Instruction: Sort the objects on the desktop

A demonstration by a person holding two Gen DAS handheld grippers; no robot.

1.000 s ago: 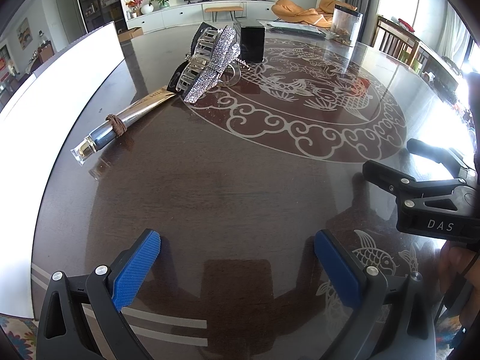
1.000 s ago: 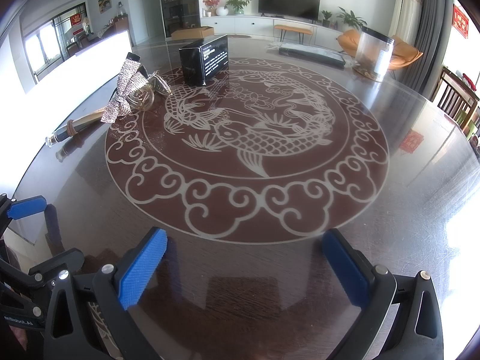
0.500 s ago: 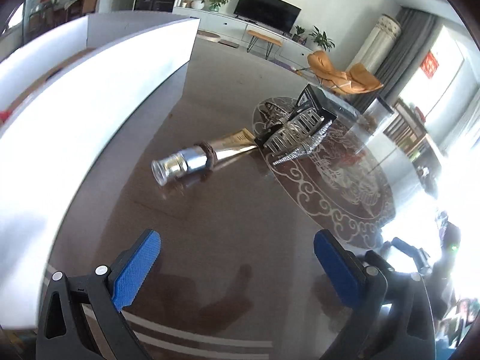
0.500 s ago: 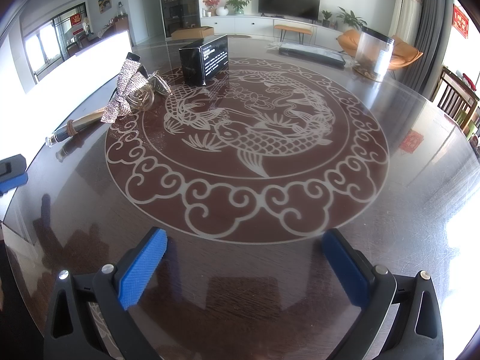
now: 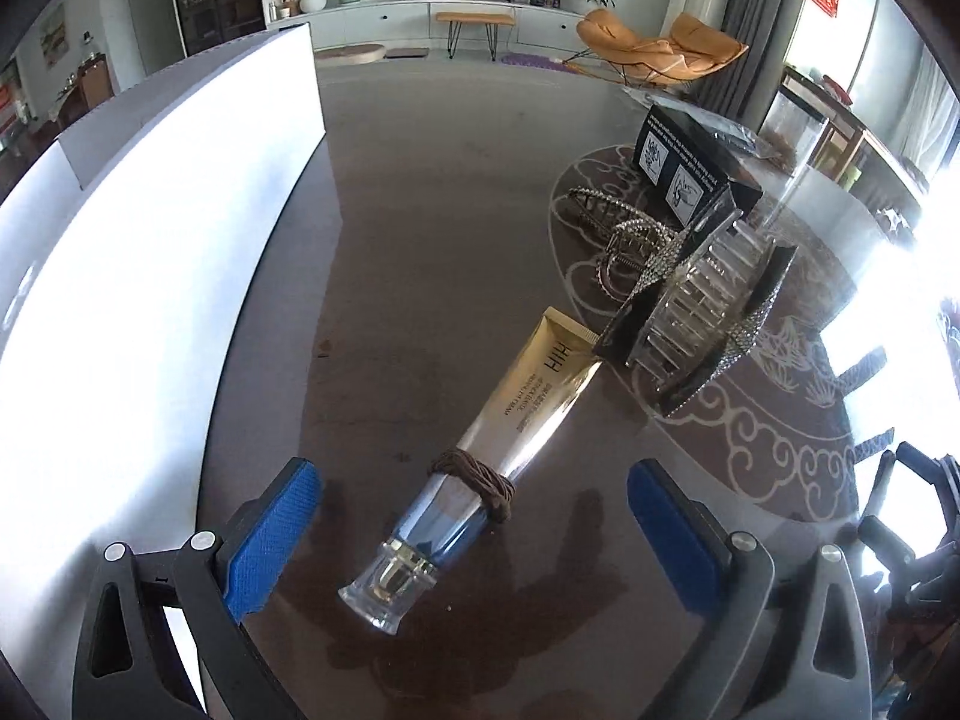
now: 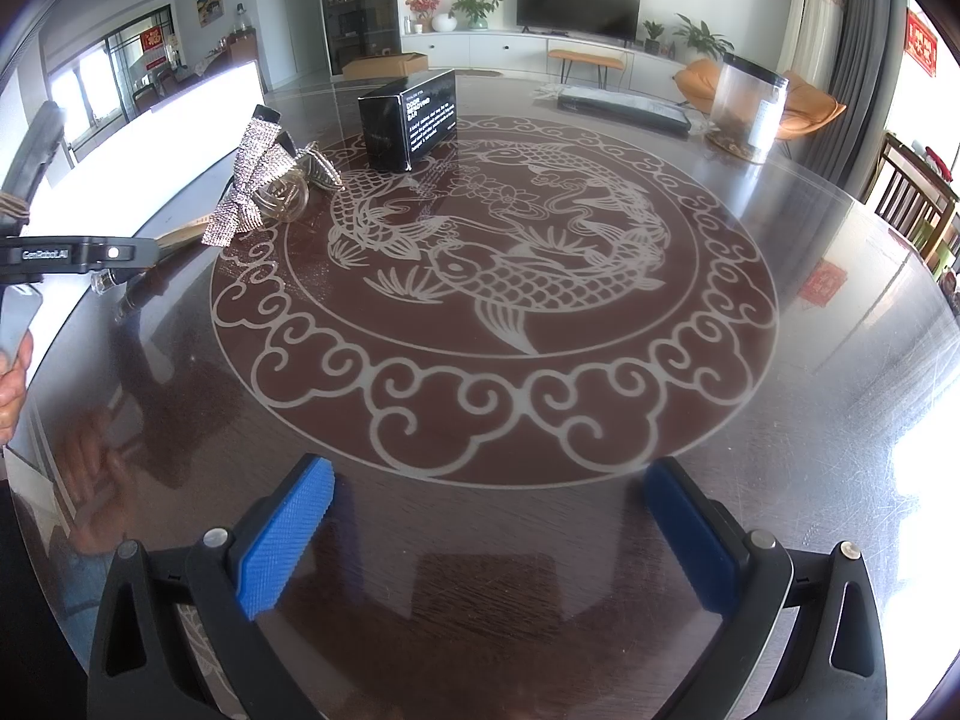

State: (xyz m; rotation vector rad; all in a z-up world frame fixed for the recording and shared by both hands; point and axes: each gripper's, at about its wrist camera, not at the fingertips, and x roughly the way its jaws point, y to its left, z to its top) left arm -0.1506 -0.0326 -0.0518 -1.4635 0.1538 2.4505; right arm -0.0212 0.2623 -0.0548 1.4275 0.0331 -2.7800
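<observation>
A gold and silver cream tube [image 5: 510, 438] with a brown hair tie [image 5: 474, 483] wound round it lies on the dark table. Its clear cap [image 5: 390, 588] points at my left gripper [image 5: 474, 534], which is open with the cap end between its blue pads, not touching. A rhinestone hair claw [image 5: 696, 312] lies at the tube's far end, also in the right wrist view [image 6: 249, 186]. A black box [image 5: 690, 171] stands behind it, seen in the right wrist view too [image 6: 411, 117]. My right gripper [image 6: 486, 534] is open and empty above the table's near edge.
A long white box wall [image 5: 150, 228] runs along the table's left side. A clear cylinder container [image 6: 750, 111] and a flat dark package [image 6: 624, 108] stand at the far side. A thin rhinestone hairband [image 5: 606, 222] lies by the claw. The left gripper's body [image 6: 66, 252] shows at the right view's left edge.
My left gripper has swung left and come in close to the tube, so its cap end now lies between the open pads. The right gripper has stayed still.
</observation>
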